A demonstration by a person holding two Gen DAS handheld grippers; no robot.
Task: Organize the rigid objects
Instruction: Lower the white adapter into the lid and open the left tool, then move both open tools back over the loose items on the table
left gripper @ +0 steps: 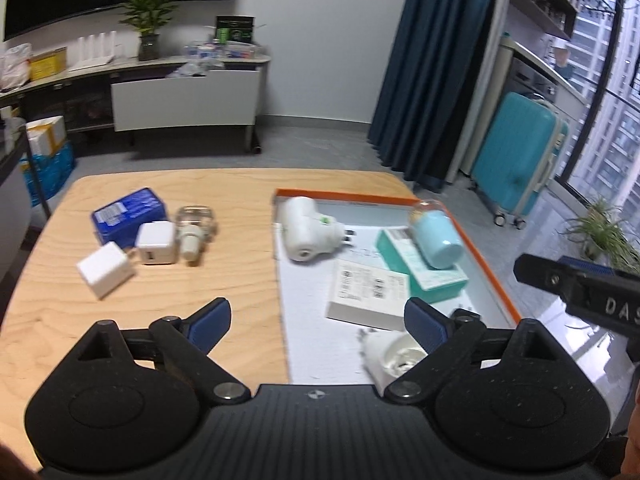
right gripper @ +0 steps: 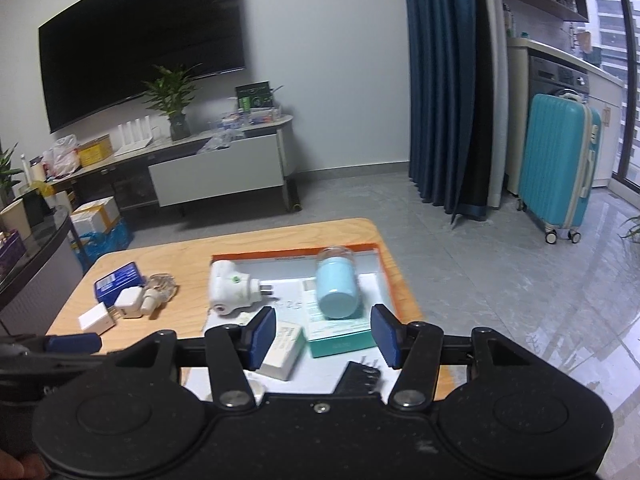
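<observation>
Nearest my left cam was the left gripper (left gripper: pixel 318 326), spread wide w/ nothing pinched. A white round adapter (left gripper: pixel 390 354) lay in the tray (left gripper: pixel 486 264) just below and inside its right-hand finger (left gripper: pixel 426 326), partly hidden by it; I couldn't tell if they touched. Ahead of the gripper, between the finger lines, sat a flat white box (left gripper: pixel 370 294) in the tray. A teal box (left gripper: pixel 424 266) lay beside it to the right, w/ a light-blue cylinder (left gripper: pixel 436 238) lying on its side on top. A white plug unit (left gripper: pixel 306 232) lay at the tray's far-left corner.

Off to the left on the bare counter (left gripper: pixel 168 292), well apart from the gripper: a blue box (left gripper: pixel 130 216), two white cube chargers (left gripper: pixel 106 270) and (left gripper: pixel 156 242), and a clear-topped small bottle (left gripper: pixel 194 228), all clustered close together.

On my right cam, the right gripper (right gripper: pixel 324 334) stood partly spread, holding nothing. The teal box and light-blue cylinder sat straight ahead between its fingers, not touched. The flat white box was just behind its left-hand finger (right gripper: pixel 262 334). A small dark ridged piece (right gripper: pixel 362 376) lay in the tray right under the gripper body.
</observation>
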